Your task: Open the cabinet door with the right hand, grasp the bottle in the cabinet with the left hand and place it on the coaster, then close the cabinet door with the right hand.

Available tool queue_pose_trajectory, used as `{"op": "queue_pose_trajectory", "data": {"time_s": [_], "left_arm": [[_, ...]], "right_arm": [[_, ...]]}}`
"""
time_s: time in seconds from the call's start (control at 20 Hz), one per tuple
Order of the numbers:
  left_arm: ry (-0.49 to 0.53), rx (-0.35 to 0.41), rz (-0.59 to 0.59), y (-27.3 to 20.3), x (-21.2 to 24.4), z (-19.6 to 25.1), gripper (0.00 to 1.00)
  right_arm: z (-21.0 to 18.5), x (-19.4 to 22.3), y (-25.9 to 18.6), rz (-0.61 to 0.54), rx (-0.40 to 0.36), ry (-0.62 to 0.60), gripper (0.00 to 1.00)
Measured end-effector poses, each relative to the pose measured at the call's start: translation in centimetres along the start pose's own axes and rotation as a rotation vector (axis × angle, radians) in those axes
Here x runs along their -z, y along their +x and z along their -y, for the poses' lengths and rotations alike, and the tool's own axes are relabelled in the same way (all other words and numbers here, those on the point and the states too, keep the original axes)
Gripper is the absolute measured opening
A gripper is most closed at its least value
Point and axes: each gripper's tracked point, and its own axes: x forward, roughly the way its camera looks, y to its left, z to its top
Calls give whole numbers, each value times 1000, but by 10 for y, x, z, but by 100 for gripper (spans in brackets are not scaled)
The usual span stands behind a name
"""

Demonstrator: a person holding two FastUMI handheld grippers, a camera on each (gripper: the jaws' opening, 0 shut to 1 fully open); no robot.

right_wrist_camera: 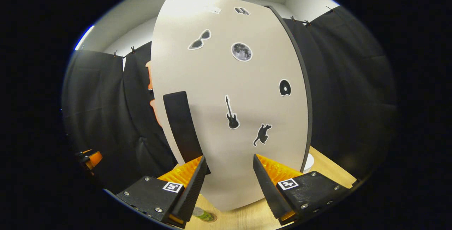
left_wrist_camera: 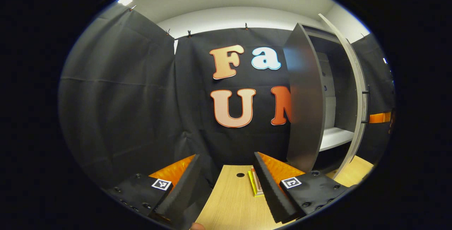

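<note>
The left gripper (left_wrist_camera: pixel 227 184) sits at the bottom of the left gripper view. Its two fingers are spread apart with nothing between them. Under them is a light wood table (left_wrist_camera: pixel 233 205) with a small dark hole (left_wrist_camera: pixel 240 175) in it. A flat yellow thing (left_wrist_camera: pixel 255 184) lies on the table, right beside the right-hand finger. On the right side stands a grey cabinet (left_wrist_camera: pixel 307 99). Its door (left_wrist_camera: pixel 356 95) is swung open. Inside is a white shelf (left_wrist_camera: pixel 335 138).

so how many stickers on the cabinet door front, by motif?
sunglasses sticker: 1
moon sticker: 1
disc sticker: 1
guitar sticker: 1
cat sticker: 1
unclear stickers at the top edge: 2
Total: 7
</note>
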Motion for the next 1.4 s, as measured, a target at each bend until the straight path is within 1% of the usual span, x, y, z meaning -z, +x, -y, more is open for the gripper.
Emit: {"op": "queue_pose_trajectory", "data": {"time_s": [0.3,0.5,0.85,0.9,1.15,1.25,1.4], "left_arm": [[7,-27,8,1,-5,-11,97],[23,-47,16,2,-12,-21,97],[-15,-59,9,4,-17,-36,98],[-16,-63,9,5,-19,-38,97],[-3,-79,33,9,-43,-45,97],[-2,-70,48,13,-57,-43,97],[-2,-50,67,18,-80,-38,97]], "right_arm": [[-14,4,19,-18,11,36,83],[-17,2,25,-7,24,11,83],[-21,-1,32,-2,40,-23,83],[-21,-1,32,-2,43,-29,83],[-21,-2,32,-29,45,-45,83],[-17,-13,31,-20,47,-50,83],[-5,-46,18,14,56,-73,83]]}}
